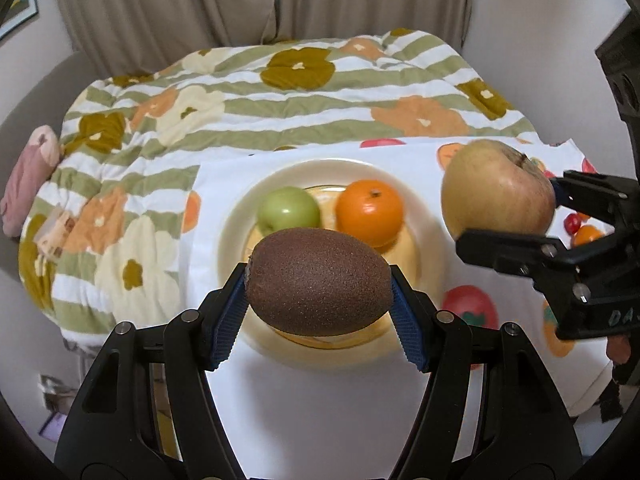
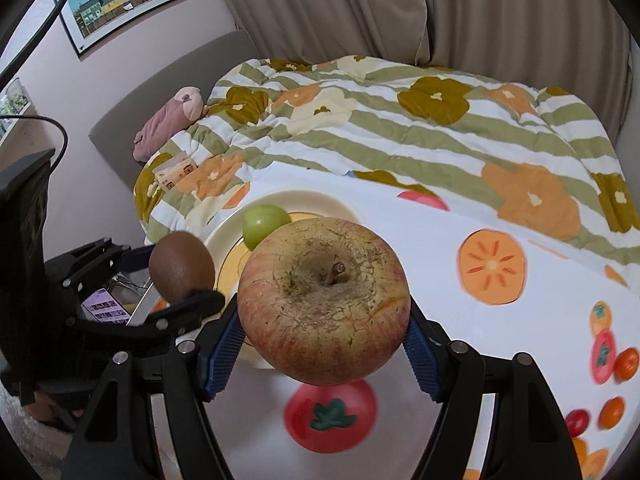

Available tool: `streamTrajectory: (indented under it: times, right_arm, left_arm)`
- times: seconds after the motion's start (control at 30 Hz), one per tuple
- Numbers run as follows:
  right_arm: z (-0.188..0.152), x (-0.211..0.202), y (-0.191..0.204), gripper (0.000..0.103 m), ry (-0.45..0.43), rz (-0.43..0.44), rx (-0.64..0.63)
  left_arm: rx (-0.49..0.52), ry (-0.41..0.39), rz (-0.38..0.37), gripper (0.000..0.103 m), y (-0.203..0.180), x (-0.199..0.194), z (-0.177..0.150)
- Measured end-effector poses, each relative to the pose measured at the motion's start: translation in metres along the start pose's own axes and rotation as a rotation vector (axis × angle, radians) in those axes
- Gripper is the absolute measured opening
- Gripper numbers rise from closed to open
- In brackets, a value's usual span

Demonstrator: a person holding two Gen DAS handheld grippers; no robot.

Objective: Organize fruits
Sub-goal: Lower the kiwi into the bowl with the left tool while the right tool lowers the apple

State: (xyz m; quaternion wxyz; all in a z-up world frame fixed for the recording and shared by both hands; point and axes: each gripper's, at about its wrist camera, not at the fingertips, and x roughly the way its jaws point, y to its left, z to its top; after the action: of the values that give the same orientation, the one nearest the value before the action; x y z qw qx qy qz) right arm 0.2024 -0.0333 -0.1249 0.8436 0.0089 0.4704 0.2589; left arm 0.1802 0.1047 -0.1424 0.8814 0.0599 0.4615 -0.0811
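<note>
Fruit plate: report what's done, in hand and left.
Done: green apple and orange sit on the plate. In hand: left gripper holds the kiwi over the plate; right gripper holds the big apple. Left: setting both down.

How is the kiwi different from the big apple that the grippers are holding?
The kiwi is brown, fuzzy and egg-shaped; the big apple is round, yellowish with red streaks and cracked skin. The apple is clearly bigger. The kiwi sits in the left gripper, above the plate; the apple sits in the right gripper, beside the plate. Both are held in the air between blue pads.
</note>
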Motion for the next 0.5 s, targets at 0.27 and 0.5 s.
streamTrajectory:
  times: [0.27,0.5]
  right_arm:
    - [-0.008,0.025,0.014,0.069,0.013,-0.034,0.064]
    - [-0.014,0.033,0.014,0.069,0.017,-0.083,0.109]
  left_arm:
    - [0.063,0.021,-0.043,0.071,0.028,0.036,0.0]
    - [0.123,0.049,-0.073,0.071,0.032,0.058,-0.003]
